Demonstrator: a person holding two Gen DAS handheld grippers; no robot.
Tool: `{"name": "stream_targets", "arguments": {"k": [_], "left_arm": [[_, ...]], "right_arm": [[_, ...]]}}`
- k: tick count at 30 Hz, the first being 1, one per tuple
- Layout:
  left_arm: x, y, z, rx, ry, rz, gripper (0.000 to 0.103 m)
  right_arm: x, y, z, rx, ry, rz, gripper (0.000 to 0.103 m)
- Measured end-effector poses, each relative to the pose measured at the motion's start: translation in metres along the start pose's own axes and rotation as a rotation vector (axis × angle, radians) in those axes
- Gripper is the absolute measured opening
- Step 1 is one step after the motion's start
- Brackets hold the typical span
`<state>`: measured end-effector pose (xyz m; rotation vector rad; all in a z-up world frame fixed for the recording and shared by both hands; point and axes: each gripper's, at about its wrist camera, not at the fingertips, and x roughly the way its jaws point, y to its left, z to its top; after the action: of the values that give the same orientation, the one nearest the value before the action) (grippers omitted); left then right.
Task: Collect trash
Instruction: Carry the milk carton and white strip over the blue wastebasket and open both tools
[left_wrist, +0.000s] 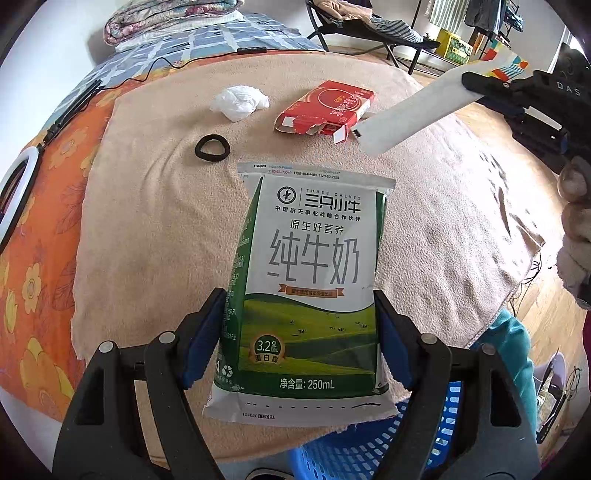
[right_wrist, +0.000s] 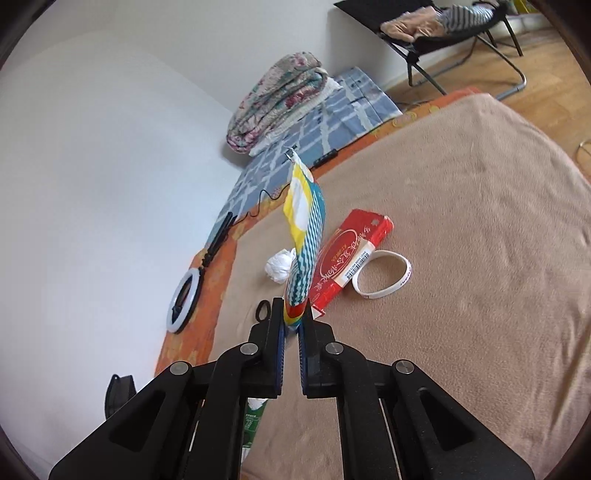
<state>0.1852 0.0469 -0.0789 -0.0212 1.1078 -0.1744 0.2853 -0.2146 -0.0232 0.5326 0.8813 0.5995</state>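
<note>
Left gripper clamps a milk carton, blue pads pressed on both sides of its lower half; the green-and-white 250mL carton is flattened and held up over the near edge of a tan blanket on the bed. Blue plastic basket sits directly below the carton, at the bed edge.

Right gripper is pinched nearly closed on the bottom end of a snack wrapper, striped teal-white with a yellow patch, standing upright from the fingers. In the left wrist view the same wrapper shows its white back, held in the air above the blanket's far right side.

On the blanket beyond: torn red box lying flat, crumpled white tissue to its left, black hair tie nearer the carton. Right wrist view also shows a white wristband touching the red box, with the tissue behind the wrapper.

Ring light lies on the orange floral sheet beside the blanket. Folded quilt at the bed's far end.
</note>
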Motion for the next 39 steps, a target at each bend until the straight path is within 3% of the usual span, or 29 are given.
{"name": "stream_targets", "arguments": {"k": [7,18,30,39], "left_arm": [[-0.037,-0.009,-0.028,-0.021,-0.034,-0.028,0.078],[-0.073,-0.036,-0.087,-0.007,-0.036,-0.066,0.078],[-0.049,-0.063,-0.151,0.019,0.1,-0.121,0.078],[-0.024,-0.067,-0.166,0.03,0.182,-0.116,0.079]], "right_arm": [[-0.043,0.034,-0.028,-0.151,0.031,-0.007,0.005],[-0.084,0.053,-0.114,-0.354,0.151,-0.057,0.005],[-0.088,0.048,-0.192,-0.47,0.258,-0.137,0.005],[-0.077,0.04,-0.222,-0.495,0.312,-0.197,0.005]]}}
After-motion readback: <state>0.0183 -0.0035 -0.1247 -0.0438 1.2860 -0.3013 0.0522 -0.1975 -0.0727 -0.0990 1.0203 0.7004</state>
